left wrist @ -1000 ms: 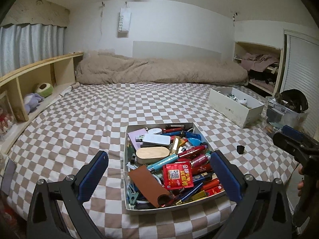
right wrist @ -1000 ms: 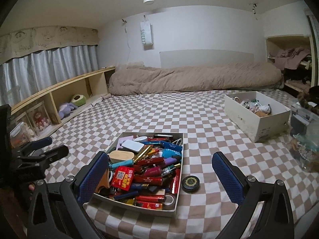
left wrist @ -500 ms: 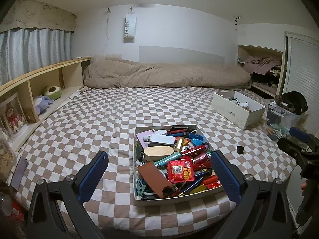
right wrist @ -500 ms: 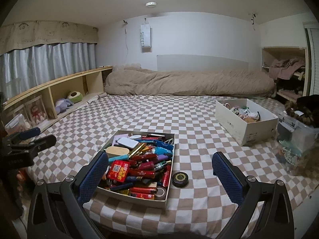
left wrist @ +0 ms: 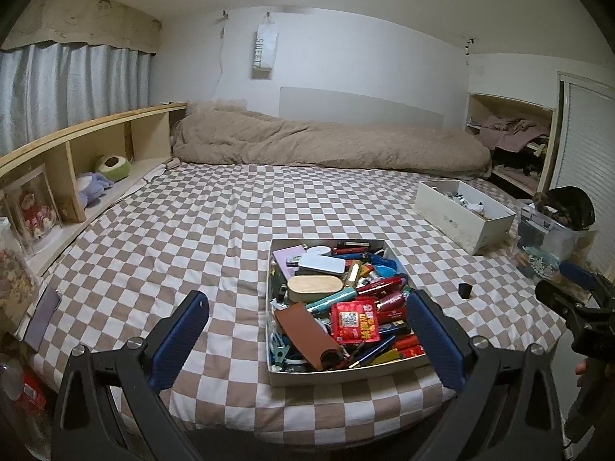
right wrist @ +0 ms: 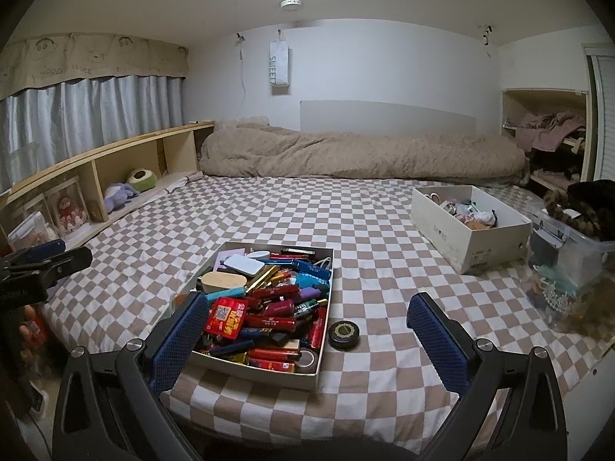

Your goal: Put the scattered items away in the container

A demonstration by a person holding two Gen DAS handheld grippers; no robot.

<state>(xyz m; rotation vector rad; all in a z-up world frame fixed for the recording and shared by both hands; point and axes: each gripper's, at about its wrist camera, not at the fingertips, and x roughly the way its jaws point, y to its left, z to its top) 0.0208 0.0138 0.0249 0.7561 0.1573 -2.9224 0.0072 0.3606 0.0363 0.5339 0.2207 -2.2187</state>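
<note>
A shallow white box (left wrist: 346, 375) (right wrist: 253, 370) sits near the foot of the checkered bed, heaped with pens, a red packet, a wooden case and a brown pouch. A small round black tin (right wrist: 344, 333) lies on the sheet just right of the box; in the left wrist view it shows as a small dark object (left wrist: 465, 290). My left gripper (left wrist: 307, 326) is open and empty, held back from the bed edge in front of the box. My right gripper (right wrist: 307, 328) is open and empty too, facing the box and the tin.
A taller white box (right wrist: 472, 226) of small items stands at the right of the bed, with a clear plastic bin (right wrist: 569, 253) beside it. A beige duvet (right wrist: 357, 155) lies along the far wall. A wooden shelf (right wrist: 96, 176) runs along the left.
Both grippers have drawn back and up from the bed, so the box looks smaller and the bed's front edge has come into view. Neither gripper has changed its opening.
</note>
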